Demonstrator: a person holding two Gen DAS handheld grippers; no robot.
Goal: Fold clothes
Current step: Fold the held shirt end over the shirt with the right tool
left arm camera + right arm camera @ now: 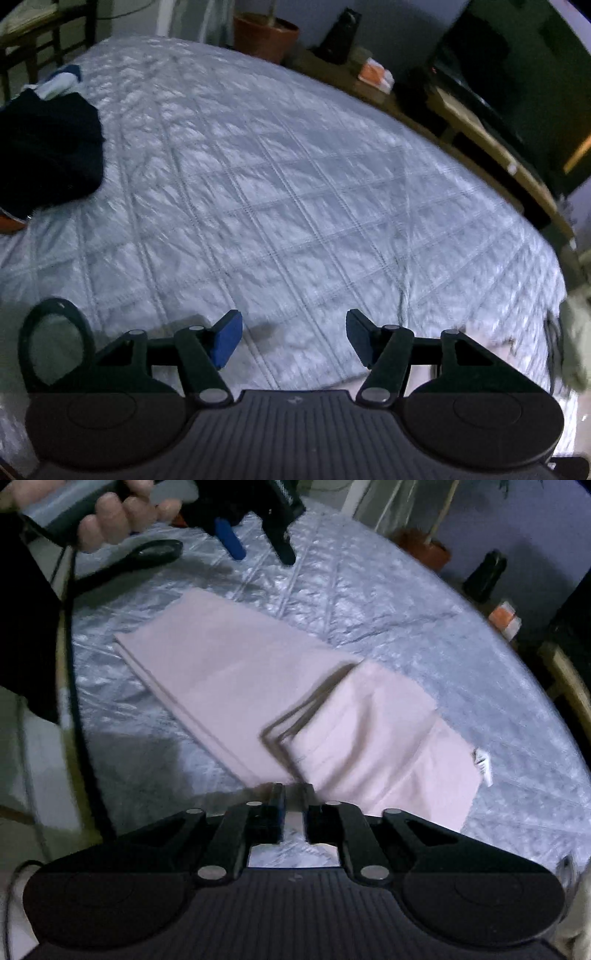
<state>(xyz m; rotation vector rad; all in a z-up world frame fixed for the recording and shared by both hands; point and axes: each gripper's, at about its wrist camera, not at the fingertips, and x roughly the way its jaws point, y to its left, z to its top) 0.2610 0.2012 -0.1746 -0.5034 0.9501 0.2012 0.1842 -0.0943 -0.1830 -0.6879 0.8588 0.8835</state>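
A pale pink garment (236,679) lies partly folded on the quilted grey bedspread (369,590), with its right part doubled over and a white label (483,766) at the far right edge. My right gripper (293,794) is shut on the near edge of the pink garment. My left gripper (293,338) is open and empty above bare bedspread (277,184). The left gripper also shows in the right wrist view (258,550), held in a hand above the far side of the garment.
A pile of dark clothes (48,147) lies at the bed's left. A wooden bench (461,122) with a black screen (517,74) runs along the bed's right. A terracotta pot (264,35) stands behind the bed. A chair (33,33) stands far left.
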